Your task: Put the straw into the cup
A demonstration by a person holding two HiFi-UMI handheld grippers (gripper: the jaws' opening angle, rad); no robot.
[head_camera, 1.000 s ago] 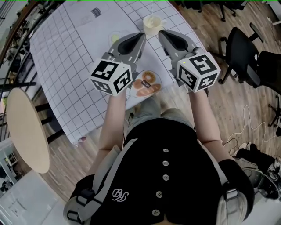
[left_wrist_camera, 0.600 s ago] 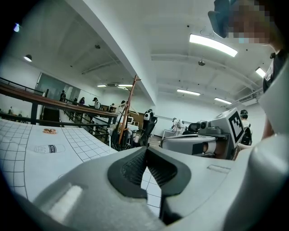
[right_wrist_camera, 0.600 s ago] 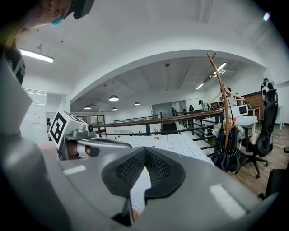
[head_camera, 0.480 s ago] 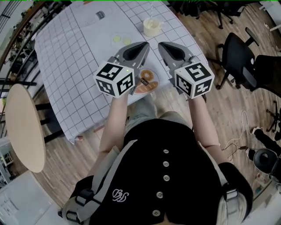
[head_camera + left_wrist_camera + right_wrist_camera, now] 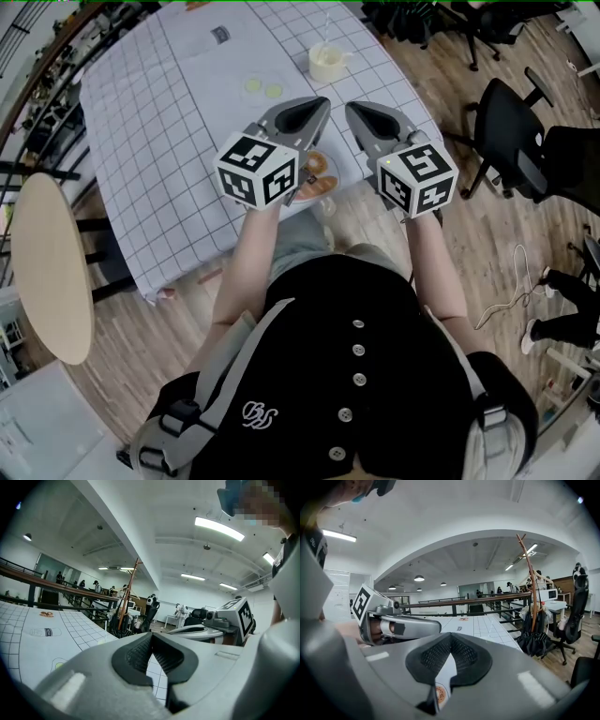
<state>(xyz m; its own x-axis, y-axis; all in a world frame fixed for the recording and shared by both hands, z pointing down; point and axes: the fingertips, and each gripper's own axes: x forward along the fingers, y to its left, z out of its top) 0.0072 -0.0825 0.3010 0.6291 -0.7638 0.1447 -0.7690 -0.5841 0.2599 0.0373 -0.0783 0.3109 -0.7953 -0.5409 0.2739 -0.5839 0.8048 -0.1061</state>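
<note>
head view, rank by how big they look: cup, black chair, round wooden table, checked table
1. checked table
2. round wooden table
3. black chair
4. cup

The cup stands at the table's far end and the lens is wide-angle, so this is apparent size only, not true size.

White checked tablecloth (image 5: 169, 141) over table, plate of pastries (image 5: 317, 183) at near edge, two pale green discs (image 5: 262, 87) farther up, round wooden table (image 5: 47, 267) left, black office chair (image 5: 511, 131) right, white cable (image 5: 506, 300) on wood floor (image 5: 178, 356).
</note>
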